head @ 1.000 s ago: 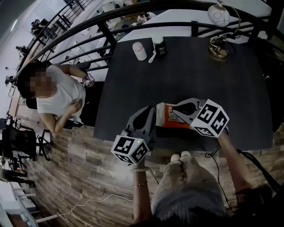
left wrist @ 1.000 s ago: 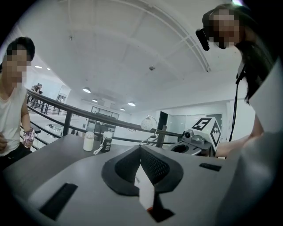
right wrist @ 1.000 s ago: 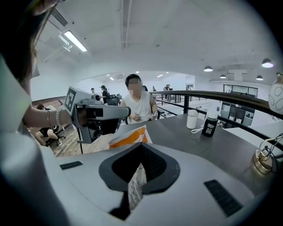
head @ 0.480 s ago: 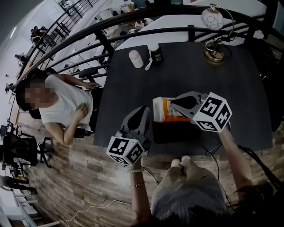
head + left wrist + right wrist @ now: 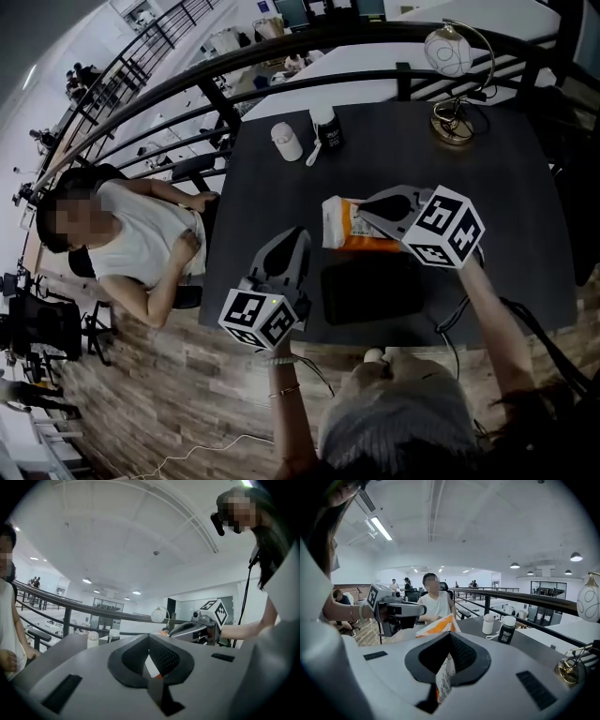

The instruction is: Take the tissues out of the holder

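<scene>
An orange and white tissue pack hangs above the dark table, with my right gripper shut on it. In the right gripper view the pack sticks up between the jaws. The black holder lies flat on the table just nearer to me than the pack, and apart from it. My left gripper hovers left of the holder without touching it. Its jaws are shut on nothing. The right gripper shows in the left gripper view.
A white bottle and a dark jar with a white lid stand at the table's far left. A globe lamp stands at the far right. A black railing runs behind the table. A seated person is left of it.
The right gripper has lifted the tissue pack up and away from the black holder, which now lies fully uncovered. The left gripper has drawn a little left, off the holder's edge.
</scene>
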`<state>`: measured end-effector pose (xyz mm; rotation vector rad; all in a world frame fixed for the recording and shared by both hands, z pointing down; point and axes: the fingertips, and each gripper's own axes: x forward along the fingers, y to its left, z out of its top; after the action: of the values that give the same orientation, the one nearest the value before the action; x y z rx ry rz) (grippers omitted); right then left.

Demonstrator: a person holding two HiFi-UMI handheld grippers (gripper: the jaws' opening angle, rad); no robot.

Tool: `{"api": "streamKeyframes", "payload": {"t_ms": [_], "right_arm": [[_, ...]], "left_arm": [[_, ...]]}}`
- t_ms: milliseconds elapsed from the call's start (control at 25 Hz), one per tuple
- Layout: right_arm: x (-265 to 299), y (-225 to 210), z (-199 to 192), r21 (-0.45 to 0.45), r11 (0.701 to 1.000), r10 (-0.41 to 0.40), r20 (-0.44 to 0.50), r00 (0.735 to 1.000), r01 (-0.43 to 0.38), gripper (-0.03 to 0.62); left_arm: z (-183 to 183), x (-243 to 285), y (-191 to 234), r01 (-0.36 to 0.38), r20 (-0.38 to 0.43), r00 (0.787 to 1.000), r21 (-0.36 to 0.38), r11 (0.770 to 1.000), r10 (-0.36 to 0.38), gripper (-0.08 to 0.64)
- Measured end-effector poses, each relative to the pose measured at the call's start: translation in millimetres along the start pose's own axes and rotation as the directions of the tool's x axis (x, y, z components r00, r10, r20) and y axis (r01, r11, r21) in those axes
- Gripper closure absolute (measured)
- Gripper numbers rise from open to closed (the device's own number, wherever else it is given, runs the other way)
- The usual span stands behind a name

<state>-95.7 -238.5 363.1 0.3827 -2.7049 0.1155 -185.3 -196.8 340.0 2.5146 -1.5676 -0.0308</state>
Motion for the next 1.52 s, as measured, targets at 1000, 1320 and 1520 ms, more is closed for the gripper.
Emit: {"api": "streamKeyframes", "payload": {"t_ms": [1000, 1320, 1520], "right_arm": [[82.6, -64.6, -69.2, 0.106, 0.992, 0.078, -0.143, 0.987, -0.063, 0.58], [104.7, -66.3, -87.6, 0.093, 0.993, 0.096, -0.209, 0.973, -0.078, 0.58], [115.0, -60.1, -91.0, 0.078, 0.993, 0.11, -0.245, 0.963, -0.094, 0.58]], "left_arm": [[-65.2, 72.6, 37.7, 0.023, -0.202, 0.979, -0.057, 0.998, -0.034, 0.552], [-84.4, 80.9, 44.1, 0.024, -0.243, 0.969, -0.074, 0.997, -0.041, 0.552], [-91.3, 79.4, 44.0, 0.022, -0.258, 0.965, -0.089, 0.996, -0.044, 0.552]]}}
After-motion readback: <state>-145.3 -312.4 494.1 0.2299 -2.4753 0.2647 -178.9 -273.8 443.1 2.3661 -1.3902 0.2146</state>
